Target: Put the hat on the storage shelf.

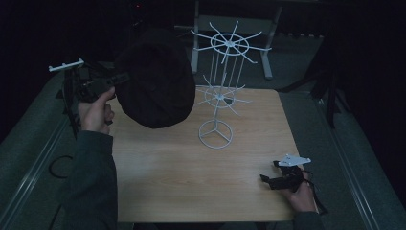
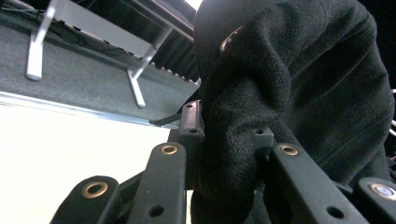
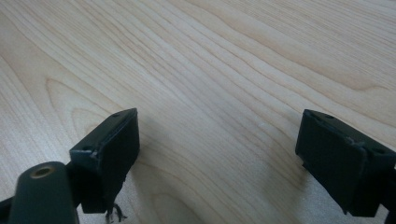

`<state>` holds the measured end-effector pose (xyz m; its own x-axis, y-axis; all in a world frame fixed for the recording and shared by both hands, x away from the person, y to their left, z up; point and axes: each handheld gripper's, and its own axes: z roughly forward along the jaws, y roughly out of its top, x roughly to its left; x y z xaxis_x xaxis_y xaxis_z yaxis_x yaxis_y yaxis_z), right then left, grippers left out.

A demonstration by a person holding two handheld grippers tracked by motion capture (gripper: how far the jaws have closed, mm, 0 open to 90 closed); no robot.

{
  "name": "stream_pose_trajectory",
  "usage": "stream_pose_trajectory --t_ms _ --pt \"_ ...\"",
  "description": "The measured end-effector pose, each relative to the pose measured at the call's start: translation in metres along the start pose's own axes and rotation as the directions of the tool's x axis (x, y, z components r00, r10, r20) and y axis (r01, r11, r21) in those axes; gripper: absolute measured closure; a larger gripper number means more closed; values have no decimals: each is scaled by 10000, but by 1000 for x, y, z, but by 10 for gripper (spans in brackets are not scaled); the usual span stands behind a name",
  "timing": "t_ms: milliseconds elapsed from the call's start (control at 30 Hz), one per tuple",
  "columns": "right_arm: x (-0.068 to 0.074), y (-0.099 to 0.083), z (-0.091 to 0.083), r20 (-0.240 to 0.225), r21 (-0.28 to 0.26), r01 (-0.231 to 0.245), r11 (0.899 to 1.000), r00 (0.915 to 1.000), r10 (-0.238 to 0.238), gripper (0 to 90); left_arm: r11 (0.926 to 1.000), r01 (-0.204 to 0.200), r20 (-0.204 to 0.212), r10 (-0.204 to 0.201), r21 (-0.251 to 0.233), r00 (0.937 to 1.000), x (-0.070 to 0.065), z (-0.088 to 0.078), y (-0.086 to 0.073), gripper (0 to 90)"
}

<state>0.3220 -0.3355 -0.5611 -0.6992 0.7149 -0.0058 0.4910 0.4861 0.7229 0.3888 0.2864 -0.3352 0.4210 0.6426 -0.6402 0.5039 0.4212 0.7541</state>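
Left tool (image 1: 114,79): jaws drawn tight on a fold of the black hat (image 1: 154,79). In the left gripper view the dark knitted fabric (image 2: 299,79) is bunched between the two pads, and a small metal ring on the cloth is visible near the top edge of the fold. The left hand (image 1: 95,114) holds this tool raised above the far left corner of the worktop (image 1: 182,187), so that the hat hangs in the air, clear of the wood, with its rounded crown spreading to the right of the jaws.

Just beside the hat, on its right, stands a white wire display rack (image 1: 221,86): a ring base resting on the worktop, an upright stem, and two tiers of radiating hooks, the upper tier level with the top of the hat. Whether the hat touches a hook cannot be told.

Right tool (image 1: 273,178): jaws spread wide with nothing between them. In the right gripper view the two black pads (image 3: 112,154) stand well apart over bare pale wood grain. The right hand (image 1: 302,194) rests this tool low at the near right corner of the worktop, well apart from the rack and hat.
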Motion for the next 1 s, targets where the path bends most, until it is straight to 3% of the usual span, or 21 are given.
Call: stream_pose_trajectory --t_ms 633,1000 --pt "0 0 0 -1 4 -13 10000 10000 13 135 9987 299 174 -291 -423 9994 -6 -7 4 758" --pt "0 0 0 7 1 -22 10000 10000 22 137 9979 260 317 -241 -599 9992 -12 -9 10 758"
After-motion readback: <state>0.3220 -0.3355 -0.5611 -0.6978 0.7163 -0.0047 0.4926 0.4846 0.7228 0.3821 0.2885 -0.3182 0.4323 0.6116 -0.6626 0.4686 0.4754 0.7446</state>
